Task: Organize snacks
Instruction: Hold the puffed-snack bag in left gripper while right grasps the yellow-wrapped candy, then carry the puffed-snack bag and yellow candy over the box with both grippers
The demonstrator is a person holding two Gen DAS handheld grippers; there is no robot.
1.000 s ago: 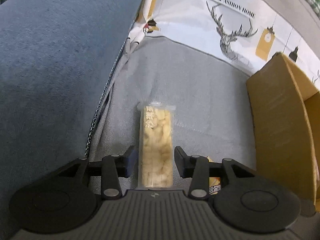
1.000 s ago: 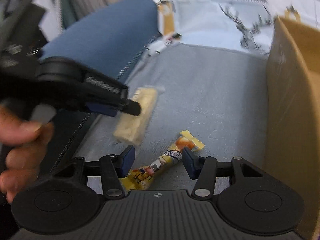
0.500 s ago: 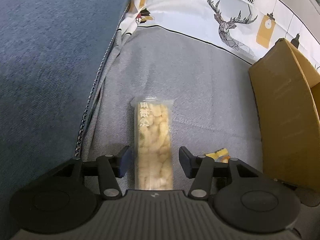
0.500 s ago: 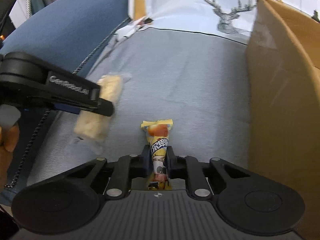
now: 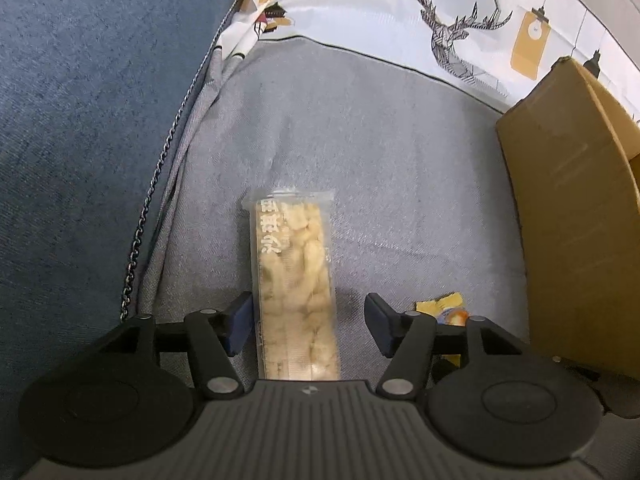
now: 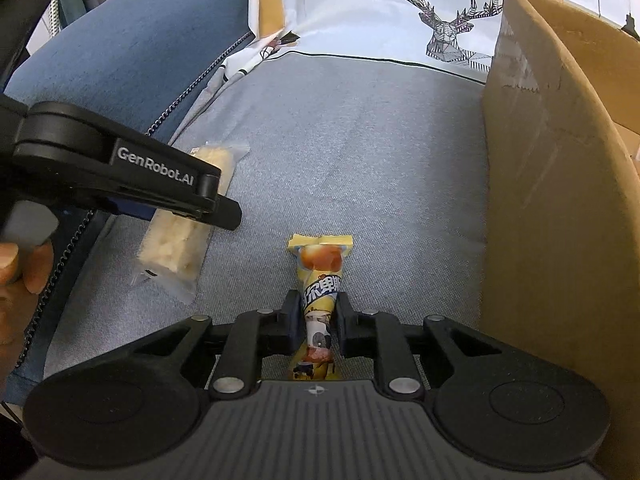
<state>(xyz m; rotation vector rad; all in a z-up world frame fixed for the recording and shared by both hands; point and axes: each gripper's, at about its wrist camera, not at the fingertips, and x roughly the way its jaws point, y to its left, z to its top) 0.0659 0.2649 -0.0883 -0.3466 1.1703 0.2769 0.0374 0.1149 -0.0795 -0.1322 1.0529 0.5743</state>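
Observation:
A clear pack of pale puffed snacks (image 5: 294,272) lies lengthwise on the grey seat between the jaws of my left gripper (image 5: 309,316). Those jaws are opening, and the pads stand off its sides. In the right wrist view the same pack (image 6: 176,248) lies under one of the left gripper's fingers (image 6: 168,196). My right gripper (image 6: 319,316) is clamped on a thin yellow snack stick (image 6: 320,280), pads pressing both its sides while the jaws start opening. The stick's far end (image 5: 444,306) peeks out behind my left gripper's right finger.
An open cardboard box (image 6: 552,200) stands upright along the right edge of the grey seat (image 5: 360,140). A blue armrest (image 5: 80,120) rises on the left. A white deer-print cushion (image 5: 440,20) closes the back. A hand (image 6: 16,276) holds the left gripper.
The left jaws widened around the pale pack while the gripper sank toward it. The right jaws closed on the yellow stick, which now points straight ahead between them.

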